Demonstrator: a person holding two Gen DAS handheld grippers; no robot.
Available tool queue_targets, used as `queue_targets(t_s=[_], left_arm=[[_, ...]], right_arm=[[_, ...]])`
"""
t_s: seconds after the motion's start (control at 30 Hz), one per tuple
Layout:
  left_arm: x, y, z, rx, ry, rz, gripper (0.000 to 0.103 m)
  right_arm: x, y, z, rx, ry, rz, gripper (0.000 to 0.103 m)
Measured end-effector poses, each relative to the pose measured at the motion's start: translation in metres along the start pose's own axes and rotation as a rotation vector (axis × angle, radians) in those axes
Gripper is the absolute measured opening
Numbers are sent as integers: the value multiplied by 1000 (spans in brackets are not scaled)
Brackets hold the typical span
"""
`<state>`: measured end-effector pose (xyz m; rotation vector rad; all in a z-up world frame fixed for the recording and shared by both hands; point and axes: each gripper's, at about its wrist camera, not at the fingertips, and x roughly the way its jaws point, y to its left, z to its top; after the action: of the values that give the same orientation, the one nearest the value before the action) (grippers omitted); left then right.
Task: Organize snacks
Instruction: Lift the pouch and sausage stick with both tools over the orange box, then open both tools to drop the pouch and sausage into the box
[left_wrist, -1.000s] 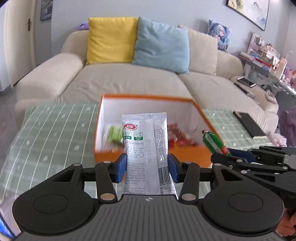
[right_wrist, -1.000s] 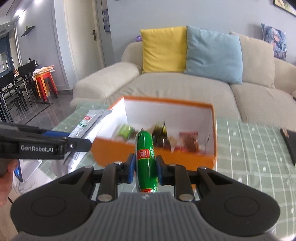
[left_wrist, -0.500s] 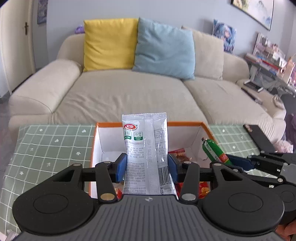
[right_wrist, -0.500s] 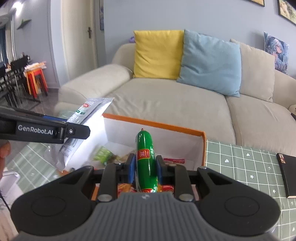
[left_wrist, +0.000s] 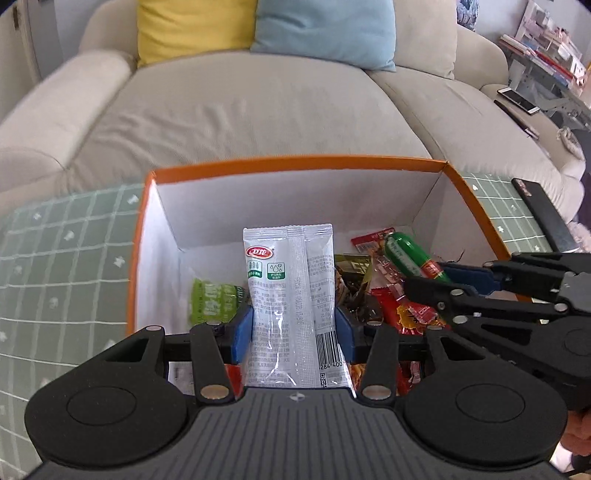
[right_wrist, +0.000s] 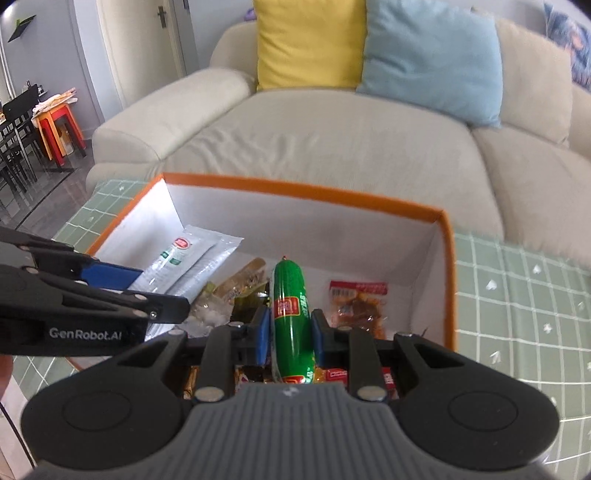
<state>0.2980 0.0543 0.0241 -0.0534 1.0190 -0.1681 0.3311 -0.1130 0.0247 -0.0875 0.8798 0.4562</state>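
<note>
An orange box with white inner walls holds several snack packets. My left gripper is shut on a silvery white sachet and holds it over the box's left half. My right gripper is shut on a green sausage and holds it over the box's right half. The sausage and the right gripper show at the right in the left wrist view. The sachet and the left gripper show at the left in the right wrist view. The box rim is just ahead.
The box stands on a green checked tablecloth. A beige sofa with a yellow and a blue cushion is right behind it. A black flat object lies on the table to the right. Chairs and red stools stand far left.
Both grippers have moved forward and tipped down over the box, so its inside now fills both views. Each still holds its snack.
</note>
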Motion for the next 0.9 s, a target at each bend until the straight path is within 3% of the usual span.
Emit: queue_targets(t_s=[0.13, 0.3, 0.47, 0.8, 0.87, 0.9], left_arm=[[11, 9, 5, -10, 18, 2, 53], [26, 16, 15, -25, 41, 73, 53], [30, 17, 15, -68, 39, 82, 54], [34, 9, 13, -53, 49, 126, 57], [30, 7, 13, -52, 39, 129, 61], [29, 7, 13, -55, 35, 119, 64]], right_arm=[[20, -3, 7, 26, 60, 9, 20], [37, -6, 17, 61, 109, -41, 20], [45, -10, 20, 90, 139, -57, 21], [49, -6, 12, 75, 171, -67, 22], [46, -6, 14, 68, 162, -64, 27], [44, -6, 15, 63, 157, -63, 36]])
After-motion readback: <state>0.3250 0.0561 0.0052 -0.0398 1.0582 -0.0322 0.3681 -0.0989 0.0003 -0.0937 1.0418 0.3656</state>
